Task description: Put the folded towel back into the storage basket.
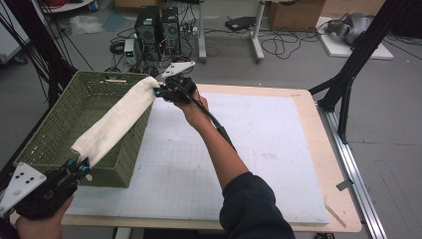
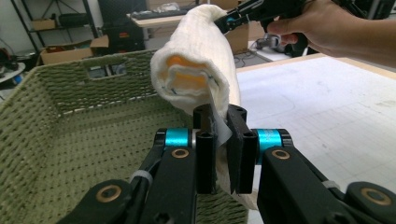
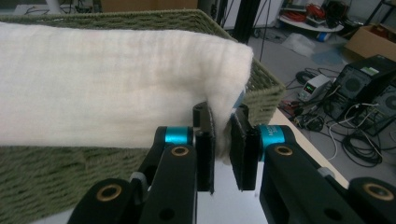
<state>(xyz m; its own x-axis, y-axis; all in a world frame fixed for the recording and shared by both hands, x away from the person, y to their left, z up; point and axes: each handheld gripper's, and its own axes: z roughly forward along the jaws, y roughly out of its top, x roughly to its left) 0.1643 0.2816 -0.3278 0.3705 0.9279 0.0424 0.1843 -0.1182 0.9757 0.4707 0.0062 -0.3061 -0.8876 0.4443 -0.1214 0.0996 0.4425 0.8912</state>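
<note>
My left gripper (image 1: 82, 167) and right gripper (image 1: 161, 92) each clamp one end of the folded cream towel (image 1: 114, 119), stretched over the green woven basket's (image 1: 50, 134) right rim, left of frame; white mat (image 1: 259, 149) lies open rightward.

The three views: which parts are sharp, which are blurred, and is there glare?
High view: even light, no glare, soft shadow under the green woven basket. Left gripper view: the folded cream cloth is sharp, the far hand slightly soft. Right gripper view: the cloth is bright, its weave nearly washed out.
</note>
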